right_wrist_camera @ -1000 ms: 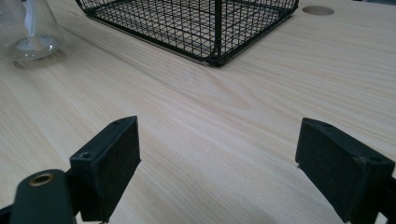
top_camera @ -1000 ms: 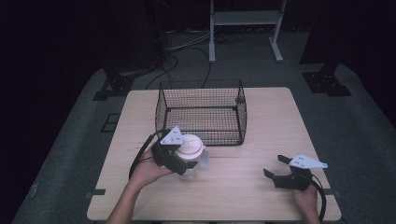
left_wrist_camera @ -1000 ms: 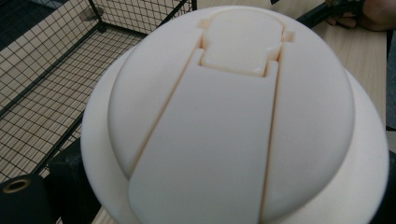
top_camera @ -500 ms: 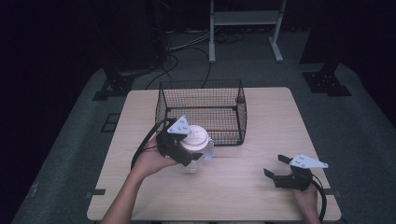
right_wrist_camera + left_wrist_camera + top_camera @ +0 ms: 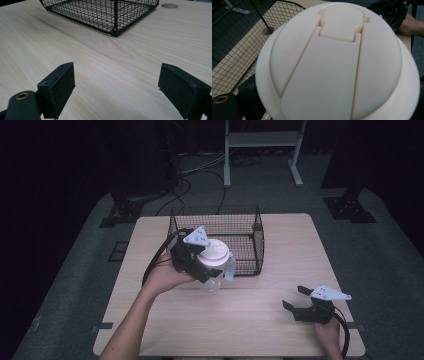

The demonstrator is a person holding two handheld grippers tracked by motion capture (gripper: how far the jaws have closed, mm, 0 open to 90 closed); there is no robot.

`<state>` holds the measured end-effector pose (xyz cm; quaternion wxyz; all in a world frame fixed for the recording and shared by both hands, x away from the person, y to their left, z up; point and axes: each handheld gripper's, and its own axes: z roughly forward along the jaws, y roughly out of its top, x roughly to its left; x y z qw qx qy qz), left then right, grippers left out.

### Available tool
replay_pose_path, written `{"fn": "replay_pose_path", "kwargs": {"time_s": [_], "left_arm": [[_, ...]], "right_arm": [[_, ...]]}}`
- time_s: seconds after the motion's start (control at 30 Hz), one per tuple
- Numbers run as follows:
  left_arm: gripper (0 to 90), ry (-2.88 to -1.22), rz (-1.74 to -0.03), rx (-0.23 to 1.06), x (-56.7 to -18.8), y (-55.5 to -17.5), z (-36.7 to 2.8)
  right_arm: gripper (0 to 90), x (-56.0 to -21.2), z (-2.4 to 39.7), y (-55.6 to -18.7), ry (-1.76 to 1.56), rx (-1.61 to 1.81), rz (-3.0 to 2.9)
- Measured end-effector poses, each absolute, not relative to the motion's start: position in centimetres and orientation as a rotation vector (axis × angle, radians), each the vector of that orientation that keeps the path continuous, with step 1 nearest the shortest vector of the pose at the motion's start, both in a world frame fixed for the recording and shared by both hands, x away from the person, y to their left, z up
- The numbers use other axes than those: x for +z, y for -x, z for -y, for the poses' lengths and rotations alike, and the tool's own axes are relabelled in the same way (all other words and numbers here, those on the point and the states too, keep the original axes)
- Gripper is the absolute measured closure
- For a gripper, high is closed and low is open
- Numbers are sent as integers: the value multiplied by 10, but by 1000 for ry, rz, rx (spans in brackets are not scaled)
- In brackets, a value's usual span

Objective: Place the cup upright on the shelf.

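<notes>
A clear container with a white domed lid [image 5: 214, 252] hangs above the table, just over the front wall of the black wire basket [image 5: 240, 227]. My left gripper [image 5: 206, 265] is shut on it from the left. In the left gripper view the lid [image 5: 337, 65] is very close and hides most of the jaws, with the basket [image 5: 242, 37] behind it. My right gripper [image 5: 294, 297] rests near the table's front right, open with nothing between its jaws. Seen in the right gripper view, the right gripper [image 5: 125, 90] stands over bare wood, the basket [image 5: 100, 12] farther off.
The light wooden table [image 5: 250, 320] has free room in front of and to the right of the basket. A round cable hole [image 5: 169, 5] sits beyond the basket's corner. Dark floor, cables and a white stand frame [image 5: 260, 140] lie past the far edge.
My left gripper has carried the lidded container up and to the right, from beside the basket's front left to over its front wall. The right gripper has stayed put.
</notes>
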<state>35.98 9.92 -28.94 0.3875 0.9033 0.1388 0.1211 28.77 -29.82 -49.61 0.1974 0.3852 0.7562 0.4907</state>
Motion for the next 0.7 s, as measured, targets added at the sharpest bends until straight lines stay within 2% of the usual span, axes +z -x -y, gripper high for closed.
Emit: {"fn": "replay_pose_path", "kwargs": {"time_s": [0.7], "left_arm": [[57,-2322,-388,323,-246,-396,-91]], "right_arm": [[129,-496,300,-288,-1085,1385,-2109]]}}
